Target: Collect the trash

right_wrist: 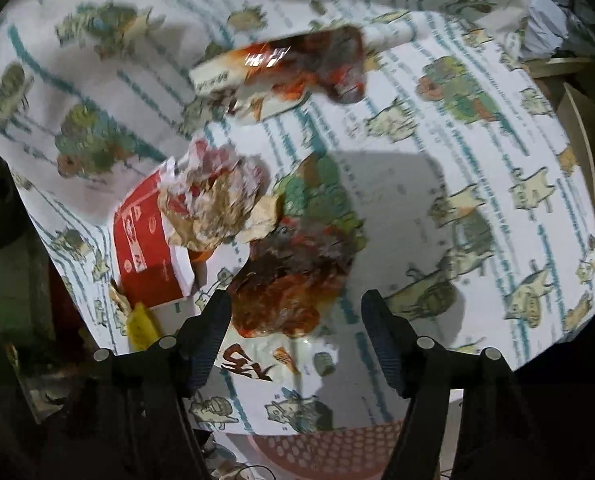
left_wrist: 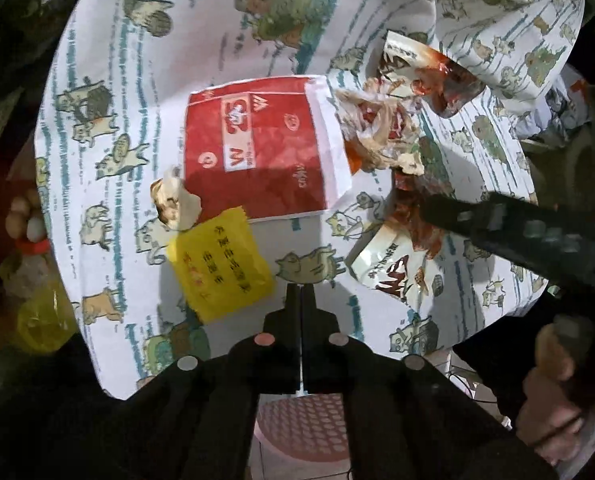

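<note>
Trash lies on a cat-print tablecloth (left_wrist: pixel 145 80). A flat red and white paper bag (left_wrist: pixel 257 148) sits mid-table, a yellow packet (left_wrist: pixel 219 266) and a crumpled tissue (left_wrist: pixel 175 202) at its near left. A crumpled wrapper (left_wrist: pixel 377 128) lies right of the bag. Two greasy snack bags lie right: one far (left_wrist: pixel 425 76), one near (left_wrist: pixel 397 256). My left gripper (left_wrist: pixel 301 292) is shut and empty, just above the table's near edge by the yellow packet. My right gripper (right_wrist: pixel 297 308) is open, its fingers straddling the near snack bag (right_wrist: pixel 289 292), not touching it.
The tablecloth (right_wrist: pixel 477 160) is rumpled at the far right. A pink perforated stool (left_wrist: pixel 301 420) stands below the table's near edge. Eggs (left_wrist: pixel 25 216) and a yellow plastic bag (left_wrist: pixel 41 320) lie off the table at left. The right gripper arm (left_wrist: pixel 537 236) crosses the left wrist view.
</note>
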Demonstrator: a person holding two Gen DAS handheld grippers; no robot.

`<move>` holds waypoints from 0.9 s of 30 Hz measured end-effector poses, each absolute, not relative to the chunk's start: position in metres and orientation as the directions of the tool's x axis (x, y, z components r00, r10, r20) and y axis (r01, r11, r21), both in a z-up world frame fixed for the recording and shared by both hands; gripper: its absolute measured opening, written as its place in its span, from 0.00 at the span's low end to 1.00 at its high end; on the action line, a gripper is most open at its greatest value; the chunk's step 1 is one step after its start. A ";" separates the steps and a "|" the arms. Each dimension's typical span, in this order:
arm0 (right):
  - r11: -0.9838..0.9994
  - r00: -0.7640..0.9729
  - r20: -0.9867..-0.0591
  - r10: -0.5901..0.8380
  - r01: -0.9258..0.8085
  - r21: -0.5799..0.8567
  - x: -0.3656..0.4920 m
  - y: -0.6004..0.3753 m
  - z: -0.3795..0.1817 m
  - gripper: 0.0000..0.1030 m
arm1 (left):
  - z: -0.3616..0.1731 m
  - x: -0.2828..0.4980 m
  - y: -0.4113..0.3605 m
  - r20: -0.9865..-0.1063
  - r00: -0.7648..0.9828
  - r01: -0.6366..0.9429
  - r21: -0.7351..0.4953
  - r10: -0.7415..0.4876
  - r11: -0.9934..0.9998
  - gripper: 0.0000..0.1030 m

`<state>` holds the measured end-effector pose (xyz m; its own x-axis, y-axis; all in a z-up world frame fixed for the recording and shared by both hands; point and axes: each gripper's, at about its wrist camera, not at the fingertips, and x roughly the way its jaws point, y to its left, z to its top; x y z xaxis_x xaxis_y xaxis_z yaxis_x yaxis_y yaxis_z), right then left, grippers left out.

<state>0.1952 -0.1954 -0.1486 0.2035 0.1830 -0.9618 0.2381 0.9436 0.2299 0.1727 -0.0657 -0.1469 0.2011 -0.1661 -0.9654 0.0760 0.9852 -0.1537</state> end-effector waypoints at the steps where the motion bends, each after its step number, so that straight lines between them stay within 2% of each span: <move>1: 0.947 0.197 -0.964 0.178 0.233 0.222 0.197 -0.191 -0.152 0.67 | -0.147 0.173 -0.060 -0.964 0.202 0.074 -0.160 -0.172 0.984 0.00; 3: 0.955 0.180 -0.970 0.161 0.218 0.199 0.200 -0.181 -0.161 0.68 | -0.147 0.172 -0.050 -0.962 0.195 0.065 -0.179 -0.188 0.982 0.00; 6: 0.968 0.194 -0.972 0.129 0.188 0.166 0.203 -0.167 -0.164 0.84 | -0.144 0.171 -0.043 -0.955 0.196 0.050 -0.218 -0.224 0.975 0.00; 11: 0.993 0.170 -0.983 -0.066 0.107 -0.048 0.205 -0.142 -0.175 0.85 | -0.127 0.170 -0.021 -0.948 0.235 0.030 -0.213 -0.214 0.977 0.00; 12: 0.995 0.188 -0.980 -0.064 0.091 -0.048 0.203 -0.140 -0.174 0.79 | -0.126 0.171 -0.017 -0.949 0.241 0.015 -0.208 -0.206 0.978 0.00; 13: 0.995 0.198 -0.978 -0.066 0.091 -0.049 0.202 -0.139 -0.172 0.64 | -0.125 0.172 -0.011 -0.950 0.243 0.000 -0.204 -0.198 0.979 0.09; 14: 0.995 0.206 -0.976 -0.066 0.091 -0.048 0.202 -0.139 -0.169 0.62 | -0.126 0.172 -0.002 -0.955 0.232 -0.015 -0.195 -0.186 0.981 0.40; 16: 0.997 0.187 -0.982 -0.017 0.082 -0.001 0.201 -0.142 -0.166 0.61 | -0.132 0.173 0.009 -0.962 0.211 -0.047 -0.185 -0.171 0.982 0.76; 21: 0.993 0.192 -0.981 0.021 0.114 0.043 0.199 -0.162 -0.155 0.55 | -0.149 0.175 0.015 -0.975 0.154 -0.078 -0.173 -0.159 0.982 0.76; 23: 0.992 0.201 -0.979 0.021 0.121 0.046 0.198 -0.173 -0.147 0.55 | -0.152 0.174 0.012 -0.974 0.146 -0.084 -0.187 -0.174 0.979 0.77; 27: 0.994 0.231 -0.973 0.011 0.108 0.037 0.197 -0.194 -0.131 0.55 | -0.155 0.175 0.003 -0.980 0.155 -0.080 -0.142 -0.128 0.987 0.78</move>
